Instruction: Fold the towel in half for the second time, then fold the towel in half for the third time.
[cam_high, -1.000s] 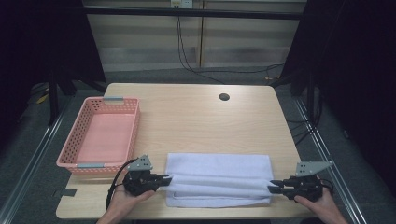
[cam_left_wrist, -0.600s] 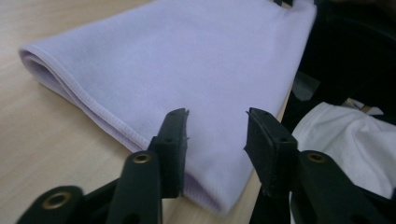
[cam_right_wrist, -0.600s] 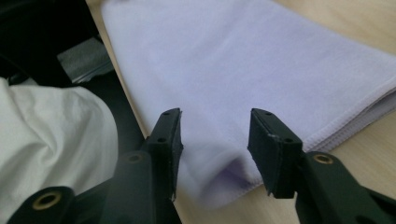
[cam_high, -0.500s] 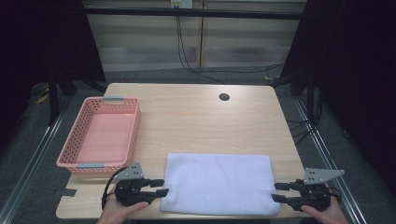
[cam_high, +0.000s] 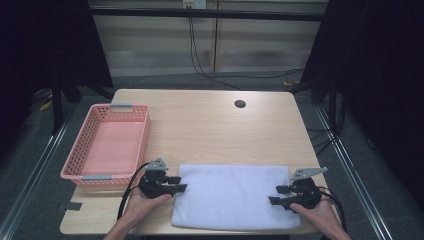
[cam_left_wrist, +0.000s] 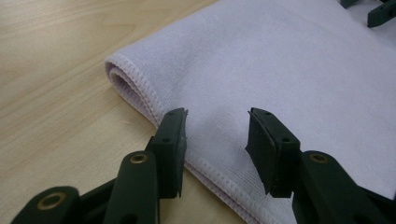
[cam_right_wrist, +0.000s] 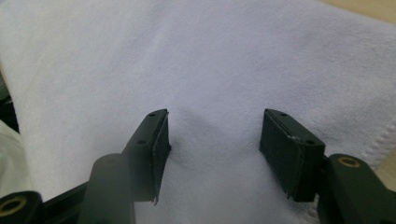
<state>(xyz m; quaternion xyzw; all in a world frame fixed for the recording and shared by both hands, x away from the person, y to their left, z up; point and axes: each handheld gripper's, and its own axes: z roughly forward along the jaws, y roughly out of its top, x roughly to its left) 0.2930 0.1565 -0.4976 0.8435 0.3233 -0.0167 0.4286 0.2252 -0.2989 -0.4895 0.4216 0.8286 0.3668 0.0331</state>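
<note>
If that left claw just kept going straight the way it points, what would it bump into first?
Most likely the white towel: the left claw is open, right at its folded edge, pointing across the cloth. How high it hovers is unclear.

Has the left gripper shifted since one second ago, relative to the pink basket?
Yes. The left gripper has backed slightly off the towel's left edge toward the table's near edge, jaws now open, while the pink basket stays put.

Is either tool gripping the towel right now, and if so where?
Neither. Both jaws stand open: the left tool at the towel's left hem, the right tool over its right end, with nothing clamped.
</note>
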